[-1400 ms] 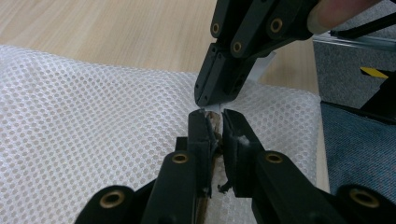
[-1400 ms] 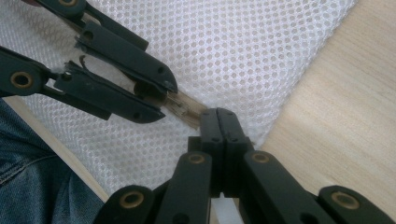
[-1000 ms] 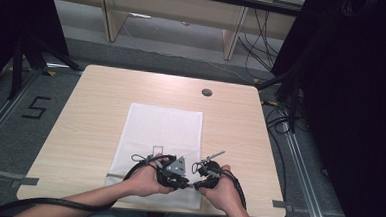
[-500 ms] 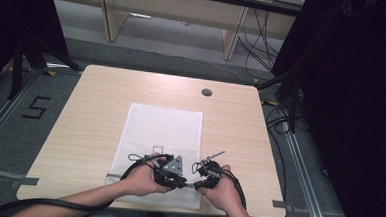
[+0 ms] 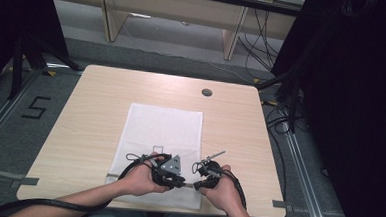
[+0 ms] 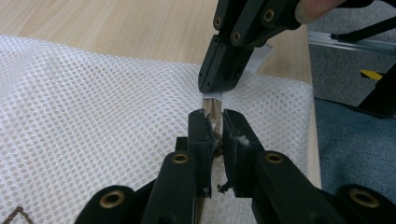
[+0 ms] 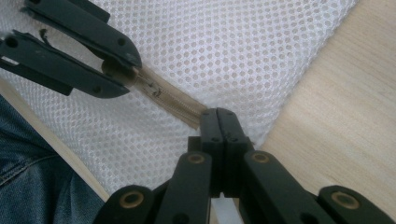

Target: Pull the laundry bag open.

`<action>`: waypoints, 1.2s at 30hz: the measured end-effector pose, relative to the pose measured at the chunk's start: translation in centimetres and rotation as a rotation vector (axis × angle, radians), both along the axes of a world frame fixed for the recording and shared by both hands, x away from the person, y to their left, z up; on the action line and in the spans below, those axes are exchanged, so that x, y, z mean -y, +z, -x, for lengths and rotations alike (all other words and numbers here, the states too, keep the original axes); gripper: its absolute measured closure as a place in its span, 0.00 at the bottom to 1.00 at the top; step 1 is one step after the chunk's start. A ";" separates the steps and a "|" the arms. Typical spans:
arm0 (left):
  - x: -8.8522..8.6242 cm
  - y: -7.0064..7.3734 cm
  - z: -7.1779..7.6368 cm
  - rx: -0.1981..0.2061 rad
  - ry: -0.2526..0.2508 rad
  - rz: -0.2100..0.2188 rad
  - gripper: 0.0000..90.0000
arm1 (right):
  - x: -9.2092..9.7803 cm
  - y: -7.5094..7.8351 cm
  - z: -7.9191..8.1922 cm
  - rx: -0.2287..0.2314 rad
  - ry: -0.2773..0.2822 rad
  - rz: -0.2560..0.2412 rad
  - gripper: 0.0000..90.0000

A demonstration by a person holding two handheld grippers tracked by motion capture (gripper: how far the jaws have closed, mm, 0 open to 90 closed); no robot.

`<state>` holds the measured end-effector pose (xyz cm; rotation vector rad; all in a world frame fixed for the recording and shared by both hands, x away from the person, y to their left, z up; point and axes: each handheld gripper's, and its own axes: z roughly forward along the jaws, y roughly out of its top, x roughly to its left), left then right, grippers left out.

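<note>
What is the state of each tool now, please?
Left tool: closed on the zipper of the white mesh bag.
Right tool: closed on the zipper's end, at the bag's edge.

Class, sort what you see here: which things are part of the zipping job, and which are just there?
In the job:
mesh bag
zipper
left gripper, clamped at the zipper
right gripper, shut on the zipper's end

Just there:
table
cable hole
floor cables
floor mark 5
</note>
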<state>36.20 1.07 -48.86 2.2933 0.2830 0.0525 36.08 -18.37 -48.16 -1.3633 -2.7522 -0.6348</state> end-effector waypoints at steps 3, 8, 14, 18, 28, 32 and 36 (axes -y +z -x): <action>-0.2 0.1 0.0 0.007 -0.001 -0.007 0.91 | 0.0 0.0 0.0 -0.001 0.000 -0.003 1.00; -0.2 0.0 0.0 0.002 0.002 0.001 0.91 | 0.0 0.0 0.0 -0.003 0.000 -0.003 1.00; -0.3 0.0 0.0 -0.002 0.003 0.006 0.91 | 0.0 0.0 0.0 -0.003 0.000 -0.003 1.00; -0.4 0.0 0.0 -0.002 0.002 0.005 0.91 | 0.0 0.0 0.0 0.000 0.001 0.000 1.00; -0.8 0.1 0.0 -0.001 0.004 0.009 0.91 | 0.0 0.1 0.0 -0.011 -0.012 -0.002 1.00; -0.8 0.1 0.0 0.001 0.003 0.010 0.91 | 0.0 0.1 0.1 -0.020 -0.024 0.003 1.00; -0.9 0.2 0.0 0.002 0.000 0.007 0.91 | 0.0 0.0 0.0 -0.006 -0.008 -0.003 1.00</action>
